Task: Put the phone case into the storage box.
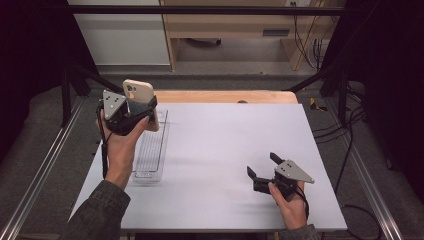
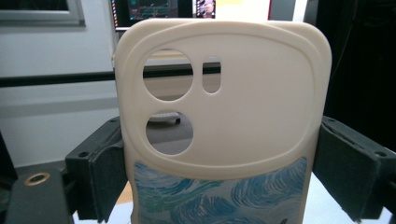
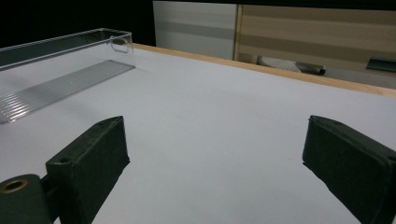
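Note:
A cream phone case (image 1: 142,100) with camera cut-outs stands upright in my left gripper (image 1: 134,111), lifted above the far end of a clear plastic tray (image 1: 152,160). In the left gripper view the phone case (image 2: 224,121) has a blue swirl pattern low on its back, and both black jaws press against its two sides. My right gripper (image 1: 262,167) rests low over the white table (image 1: 225,145) at the front right, jaws spread wide with nothing between them. The right gripper view shows the tray (image 3: 60,60) far off to its left.
The tray is long and narrow and lies along the table's left side. A wooden strip (image 1: 225,96) runs along the table's far edge. Metal rails (image 1: 40,170) flank the table, and cables (image 1: 345,130) trail on the right.

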A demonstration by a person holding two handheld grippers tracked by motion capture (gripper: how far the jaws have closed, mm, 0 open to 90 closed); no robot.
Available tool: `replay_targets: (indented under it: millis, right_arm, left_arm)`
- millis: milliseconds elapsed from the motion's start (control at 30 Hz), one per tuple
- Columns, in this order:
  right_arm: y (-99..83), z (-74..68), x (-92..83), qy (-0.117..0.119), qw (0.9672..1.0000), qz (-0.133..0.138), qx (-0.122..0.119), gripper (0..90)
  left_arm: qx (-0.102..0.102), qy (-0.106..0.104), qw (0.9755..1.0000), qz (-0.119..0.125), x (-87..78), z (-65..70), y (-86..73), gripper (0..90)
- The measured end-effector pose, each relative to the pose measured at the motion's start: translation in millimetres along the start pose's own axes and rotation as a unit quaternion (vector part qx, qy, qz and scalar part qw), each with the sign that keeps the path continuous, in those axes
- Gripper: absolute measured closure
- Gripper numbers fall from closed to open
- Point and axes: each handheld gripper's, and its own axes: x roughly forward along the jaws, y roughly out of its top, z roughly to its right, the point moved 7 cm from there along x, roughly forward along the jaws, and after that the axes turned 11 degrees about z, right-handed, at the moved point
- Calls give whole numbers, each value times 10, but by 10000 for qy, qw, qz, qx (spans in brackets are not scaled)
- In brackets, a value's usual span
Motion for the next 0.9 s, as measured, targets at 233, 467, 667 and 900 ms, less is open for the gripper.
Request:
replay_targets:
  millis: [233,467,667,900]
  right_arm:
    - [-21,-35,-4,117,9999,-13,4,60]
    - [-19,-45,-10,175,9998,-28,110,60]
    - [-18,-44,-16,188,9998,-29,103,57]
    - [-19,-41,-19,190,9998,-21,107,56]
  left_arm:
    - [60,144,9998,-89,106,-45,-92,113]
    - [59,315,9994,-104,212,-100,-164,113]
    - [87,374,9991,-150,341,-134,-225,114]
    - [58,374,9991,-192,434,-131,-316,114]
